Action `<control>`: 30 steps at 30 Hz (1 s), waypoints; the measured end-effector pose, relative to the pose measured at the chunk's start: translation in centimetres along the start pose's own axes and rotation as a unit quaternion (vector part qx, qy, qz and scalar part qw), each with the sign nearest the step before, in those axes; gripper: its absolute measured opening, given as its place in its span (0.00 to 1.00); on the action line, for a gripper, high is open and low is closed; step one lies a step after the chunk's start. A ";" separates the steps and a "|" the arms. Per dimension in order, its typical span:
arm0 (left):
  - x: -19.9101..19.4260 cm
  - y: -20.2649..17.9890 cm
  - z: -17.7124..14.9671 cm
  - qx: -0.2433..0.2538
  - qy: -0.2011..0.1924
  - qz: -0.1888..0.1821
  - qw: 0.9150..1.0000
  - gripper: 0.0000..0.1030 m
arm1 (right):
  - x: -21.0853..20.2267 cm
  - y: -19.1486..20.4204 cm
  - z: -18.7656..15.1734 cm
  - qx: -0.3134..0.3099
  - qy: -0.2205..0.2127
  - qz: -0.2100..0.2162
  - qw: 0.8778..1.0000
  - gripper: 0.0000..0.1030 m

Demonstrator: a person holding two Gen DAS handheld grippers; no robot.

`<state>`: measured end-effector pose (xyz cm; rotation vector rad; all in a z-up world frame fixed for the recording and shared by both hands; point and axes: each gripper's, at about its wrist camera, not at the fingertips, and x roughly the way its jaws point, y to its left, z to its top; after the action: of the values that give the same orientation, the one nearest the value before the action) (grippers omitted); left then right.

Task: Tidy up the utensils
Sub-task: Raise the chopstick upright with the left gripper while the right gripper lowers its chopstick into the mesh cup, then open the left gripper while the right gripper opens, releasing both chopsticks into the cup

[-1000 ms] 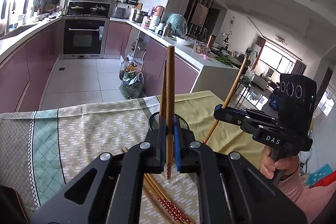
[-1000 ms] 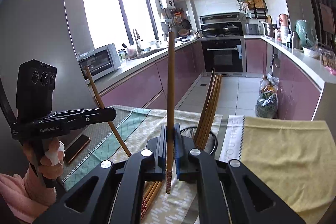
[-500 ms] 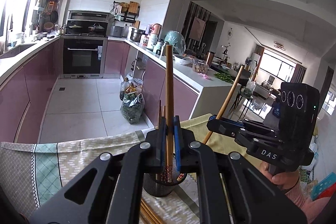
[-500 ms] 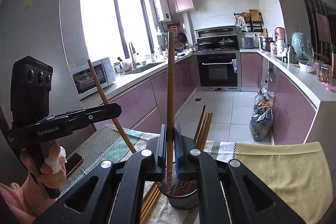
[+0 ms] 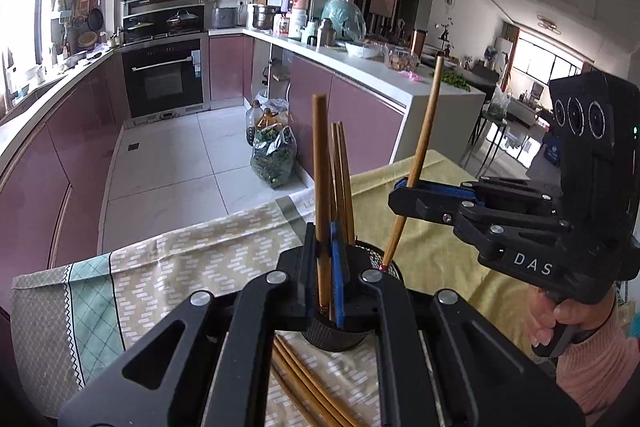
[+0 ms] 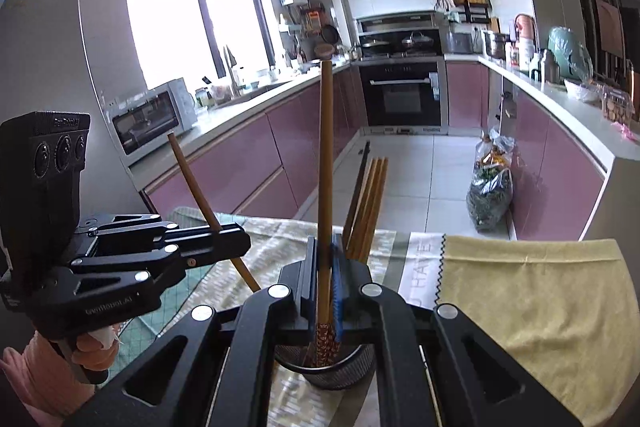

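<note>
While your left tool (image 5: 327, 267) pinches one chopstick (image 5: 321, 187) upright between narrow jaws, its lower end sits inside the black mesh holder (image 5: 336, 335), beside the chopsticks already standing there (image 5: 342, 179). Your right tool (image 6: 325, 287) is clamped on a second chopstick (image 6: 325, 163), its patterned tip just above the holder's rim (image 6: 340, 377). Both tools crowd the holder from opposite sides. More loose chopsticks (image 5: 308, 383) lie on the cloth-covered table (image 5: 180, 267) nearest you. Open cloth lies to the right, over the yellow towel (image 6: 540, 307).
</note>
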<state>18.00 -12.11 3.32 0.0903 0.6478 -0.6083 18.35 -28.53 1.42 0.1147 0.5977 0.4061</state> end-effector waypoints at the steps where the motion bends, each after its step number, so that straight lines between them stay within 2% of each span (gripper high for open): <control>1: 0.5 -0.1 -0.2 0.004 0.008 -0.001 1.000 0.07 | 0.3 -0.1 -0.2 0.002 0.008 -0.001 1.000 0.06; 7: 2.6 0.2 -0.5 0.009 0.040 0.006 0.999 0.07 | 2.6 -1.0 -1.1 0.022 0.050 -0.005 0.998 0.06; 19: 6.4 1.7 0.5 -0.009 0.071 0.021 0.997 0.08 | 3.9 -2.1 -1.6 0.054 0.059 -0.011 0.997 0.09; 22: 6.6 2.2 0.1 -0.017 0.070 0.018 0.997 0.12 | 3.9 -2.3 -1.5 0.059 0.057 -0.010 0.997 0.14; 24: 6.4 2.4 -0.2 -0.021 0.065 0.018 0.997 0.18 | 3.7 -2.3 -1.6 0.060 0.053 -0.011 0.997 0.15; 28: 5.2 2.8 -1.0 -0.032 0.049 0.020 0.998 0.19 | 3.2 -2.1 -1.7 0.058 0.044 -0.007 0.997 0.20; 30: 4.3 2.9 -1.5 -0.036 0.036 0.026 0.998 0.24 | 2.7 -1.8 -1.8 0.053 0.038 -0.010 0.998 0.22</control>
<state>21.54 -11.48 -0.68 0.0618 0.7347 -0.5337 19.94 -29.15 -1.87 0.1955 0.6947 0.3609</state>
